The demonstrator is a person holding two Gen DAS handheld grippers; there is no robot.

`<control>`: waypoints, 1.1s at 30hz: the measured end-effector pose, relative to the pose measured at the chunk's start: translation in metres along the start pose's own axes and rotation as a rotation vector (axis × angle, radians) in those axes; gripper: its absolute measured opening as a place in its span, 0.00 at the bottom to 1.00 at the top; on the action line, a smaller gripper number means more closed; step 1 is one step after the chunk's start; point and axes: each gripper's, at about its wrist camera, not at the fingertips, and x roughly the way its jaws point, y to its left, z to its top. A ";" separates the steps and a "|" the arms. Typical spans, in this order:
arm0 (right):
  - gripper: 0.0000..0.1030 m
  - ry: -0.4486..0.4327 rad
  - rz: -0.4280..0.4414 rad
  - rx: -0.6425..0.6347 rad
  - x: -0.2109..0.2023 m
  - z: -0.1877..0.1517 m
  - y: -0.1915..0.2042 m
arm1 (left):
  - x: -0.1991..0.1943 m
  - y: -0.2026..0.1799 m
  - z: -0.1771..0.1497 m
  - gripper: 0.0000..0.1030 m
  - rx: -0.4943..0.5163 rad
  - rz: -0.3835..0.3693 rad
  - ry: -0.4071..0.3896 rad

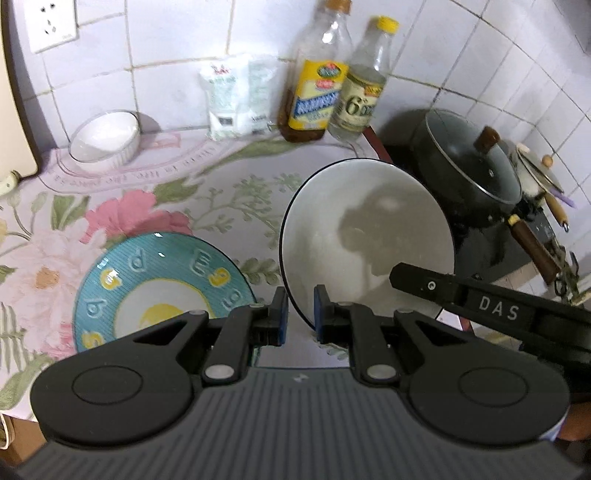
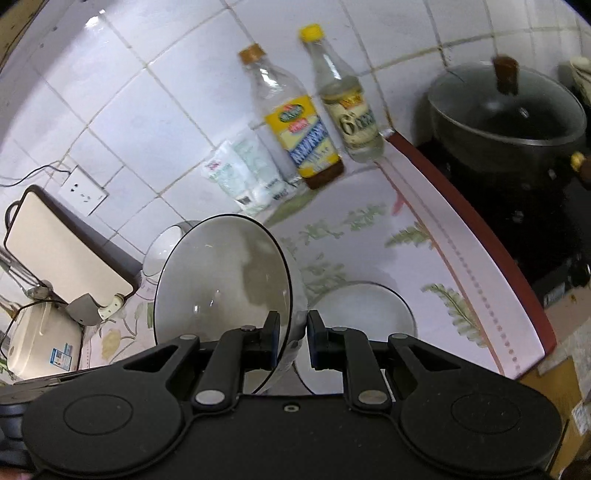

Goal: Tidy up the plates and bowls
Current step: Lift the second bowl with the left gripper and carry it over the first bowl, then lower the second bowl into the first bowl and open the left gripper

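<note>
White tiled wall [image 1: 177, 44] with socket [image 1: 50, 22] behind a floral-clothed counter [image 1: 229, 177].

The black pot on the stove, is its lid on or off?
On. The glass lid with its brown knob sits on the black pot, its metal rim resting around the pot's mouth; the right wrist view shows the same.

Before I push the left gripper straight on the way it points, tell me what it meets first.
The left gripper is shut on the rim of a white plate, so the plate leads. Beyond it lies the flowered counter, then probably the two bottles at the tiled wall; depth is unclear.
</note>
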 end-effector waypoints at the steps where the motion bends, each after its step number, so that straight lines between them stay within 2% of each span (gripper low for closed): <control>1: 0.19 0.000 -0.002 0.005 0.000 -0.002 -0.004 | 0.004 -0.002 -0.001 0.12 -0.002 -0.005 0.010; 7: 0.19 0.016 -0.047 0.012 0.004 -0.011 -0.019 | 0.021 -0.012 -0.010 0.12 0.007 -0.014 0.041; 11: 0.19 0.021 -0.085 -0.001 0.009 -0.014 -0.025 | 0.031 -0.019 -0.015 0.12 0.048 -0.018 0.020; 16: 0.19 0.032 -0.110 -0.024 0.015 -0.017 -0.031 | 0.043 -0.021 -0.017 0.12 0.048 -0.025 0.035; 33: 0.22 0.020 -0.197 -0.198 0.037 -0.032 -0.029 | 0.071 -0.020 -0.024 0.12 0.040 -0.023 0.105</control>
